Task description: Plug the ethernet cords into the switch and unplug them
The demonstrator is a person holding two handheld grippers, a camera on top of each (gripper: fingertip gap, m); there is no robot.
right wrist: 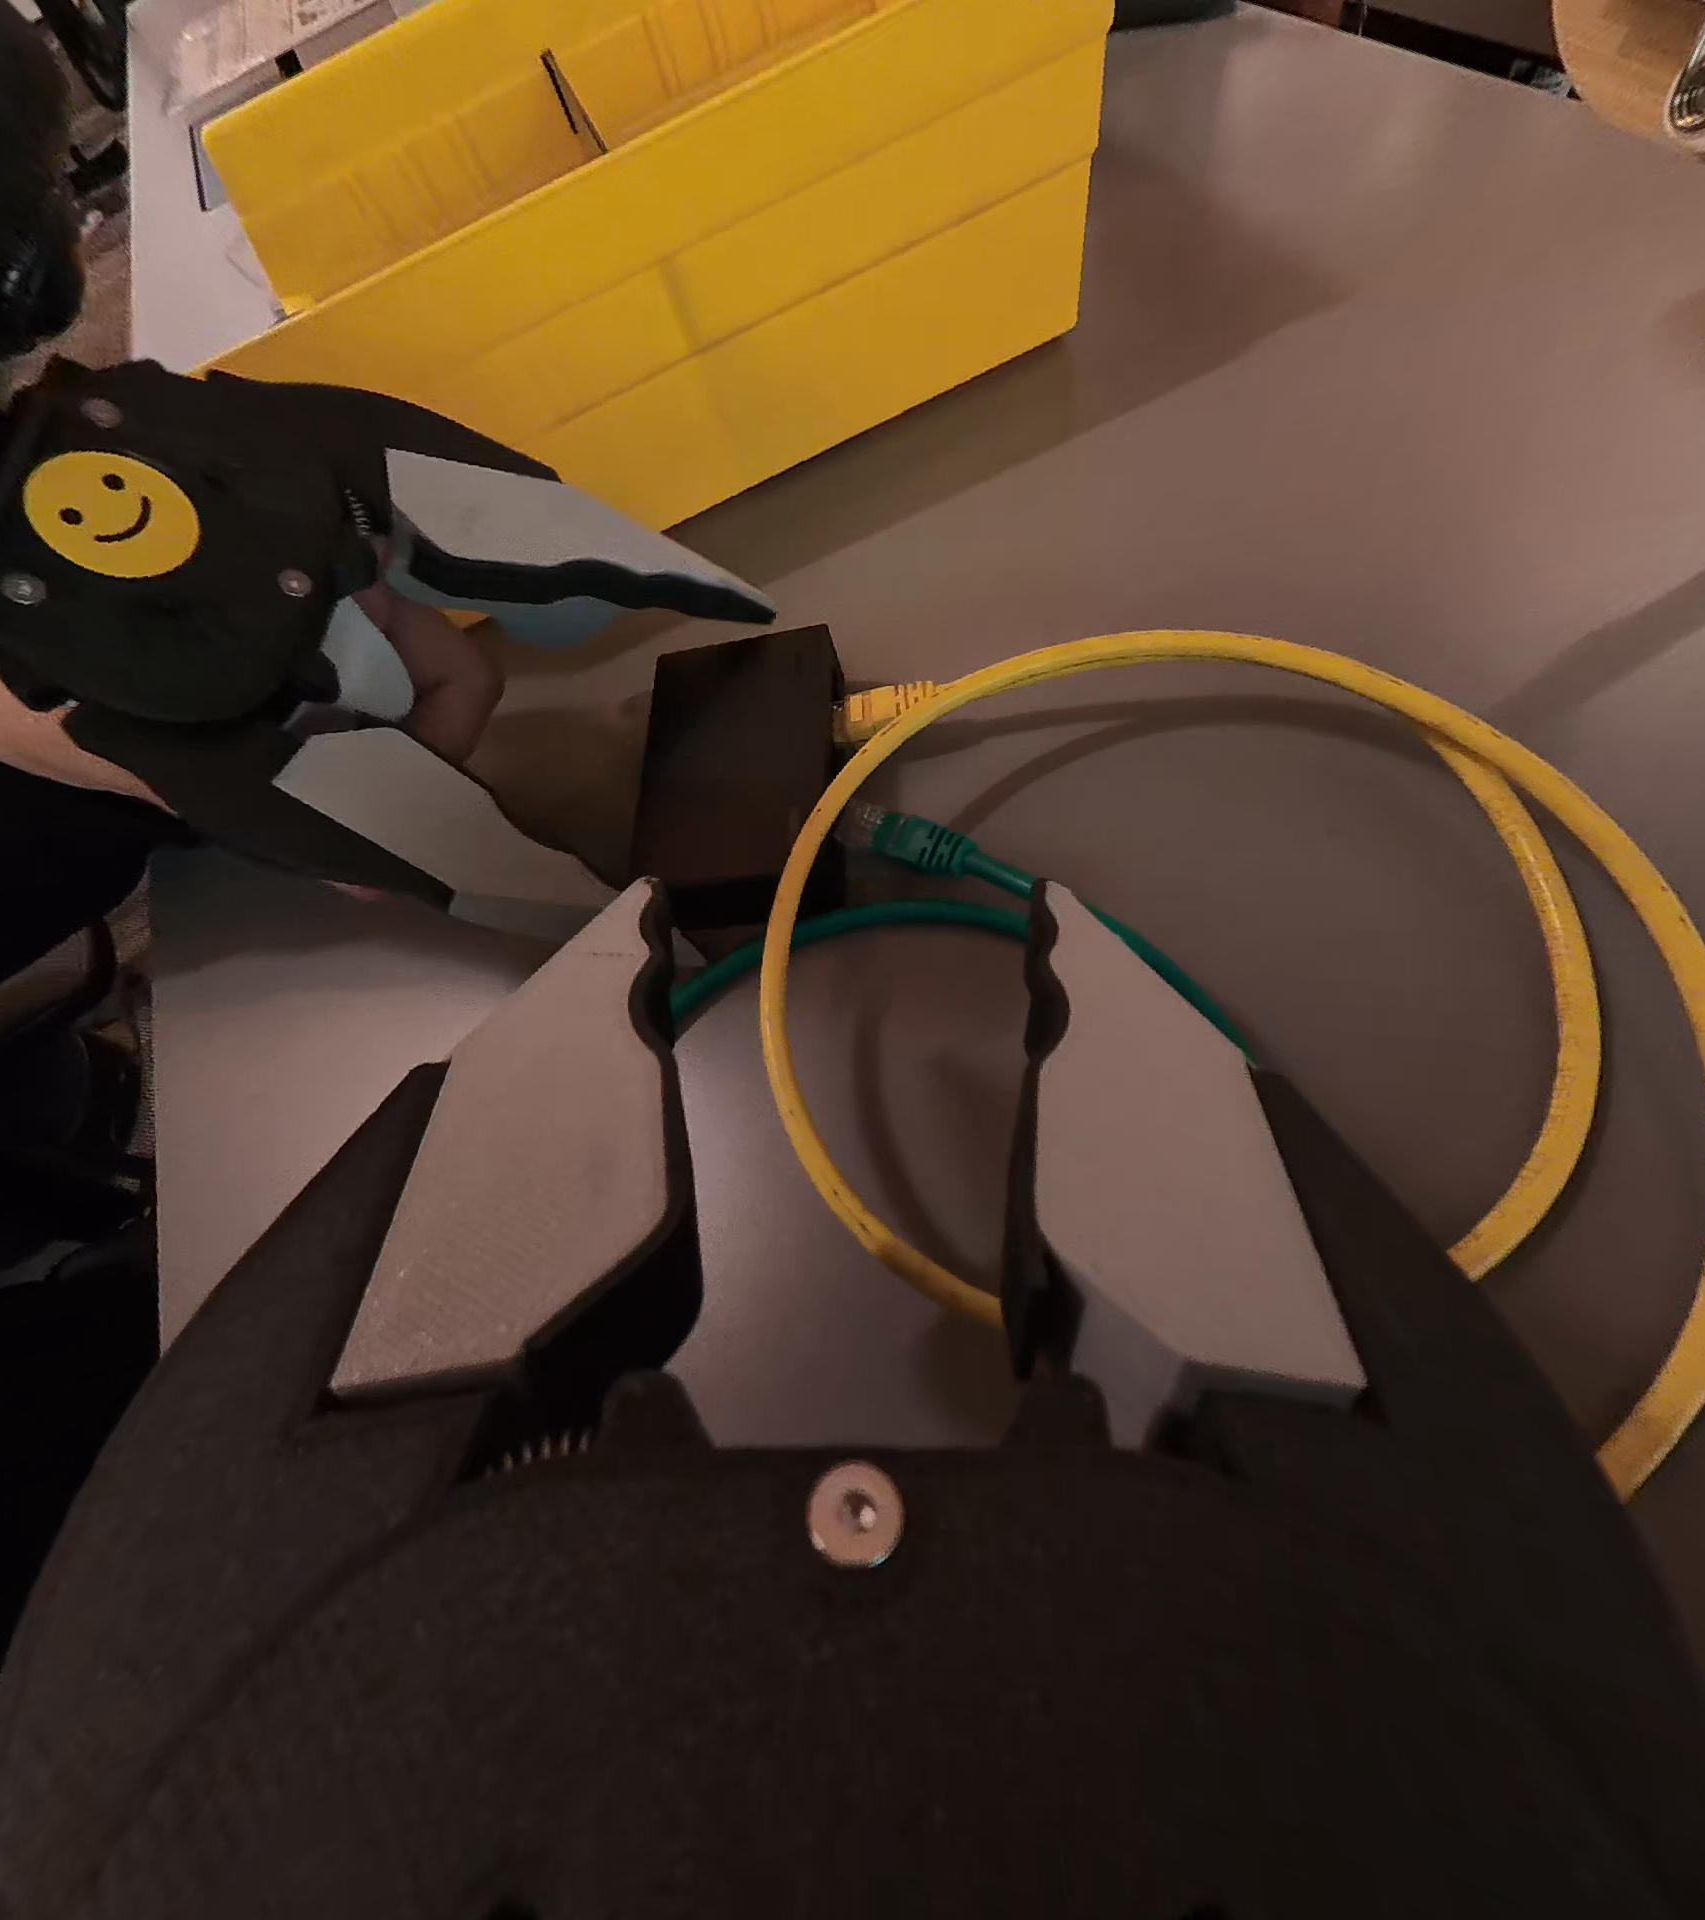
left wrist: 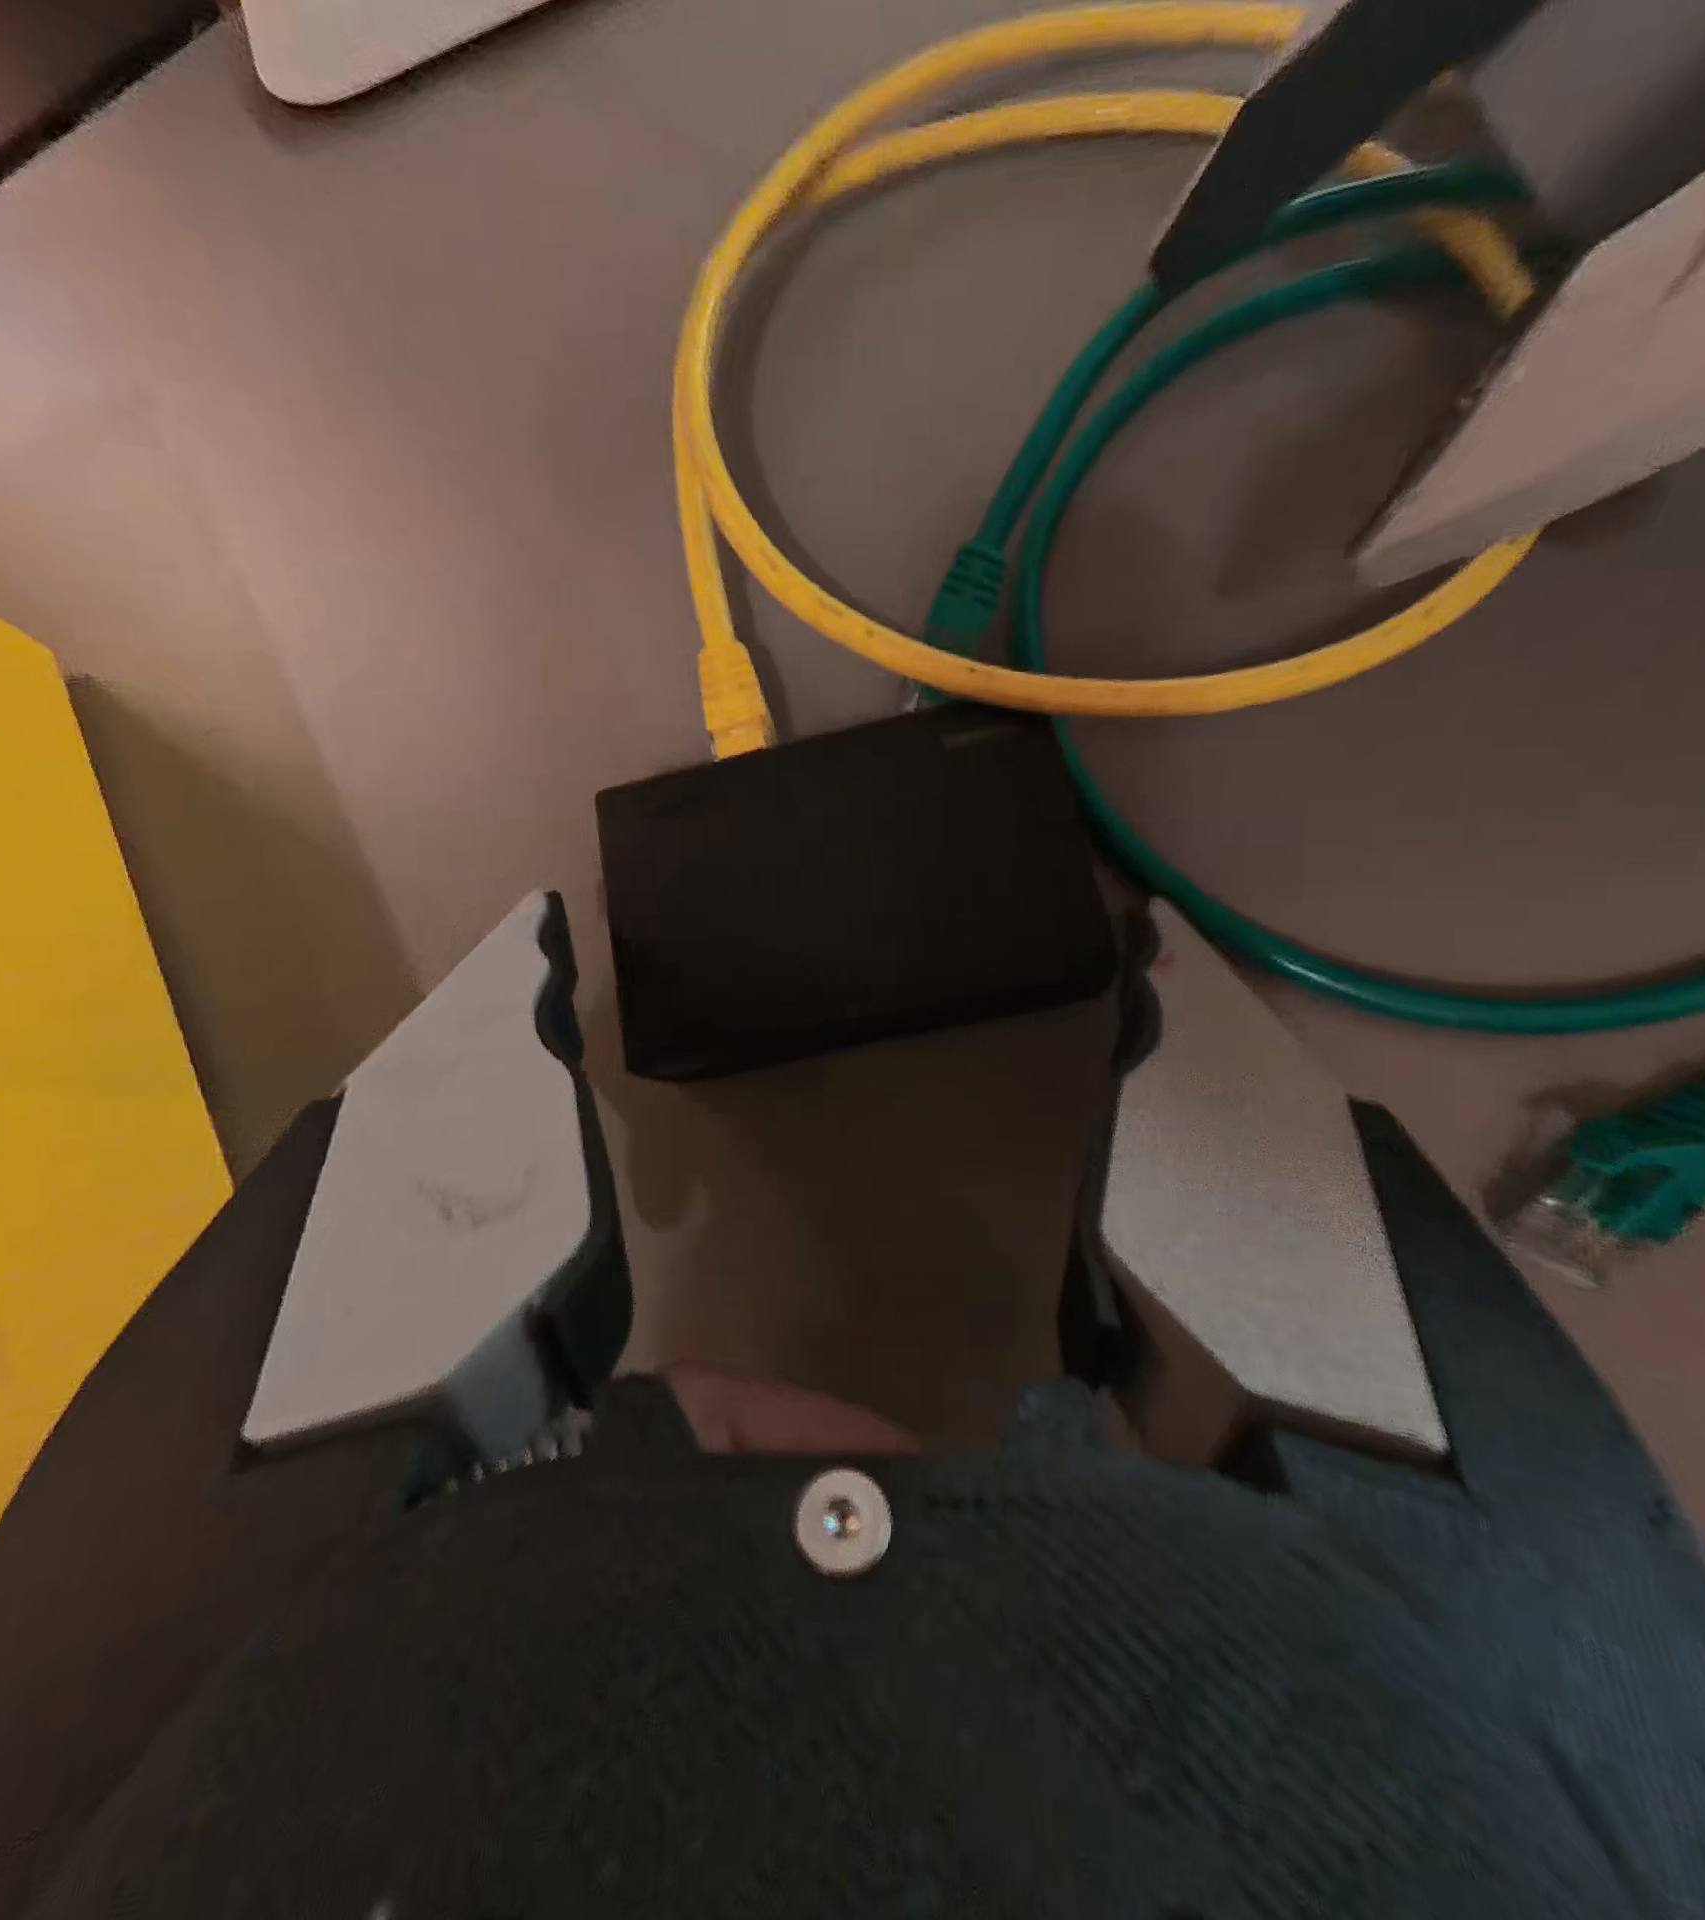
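Your grey bench (right wrist: 1347,436) carries everything, with the black switch (right wrist: 739,764) as the anchor. Behind the switch, toward the far edge, sits the yellow bin (right wrist: 723,260). Your left tool (left wrist: 848,966) straddles the near end of the switch, its fingers spread to either side; whether they touch the case you cannot tell from these views. Your right tool (right wrist: 843,914) hovers released over the cord loops on the port side of the switch, gripping nothing. The yellow cord (right wrist: 1606,935) curls in a wide loop away from the switch, and its plug (left wrist: 734,707) sits in a port at the switch's face. The green cord (left wrist: 1347,977) loops under the yellow one; one green plug (right wrist: 905,836) lies just off the port face, not seated, and the other green plug (left wrist: 1648,1174) lies loose on the bench, well apart from the switch.
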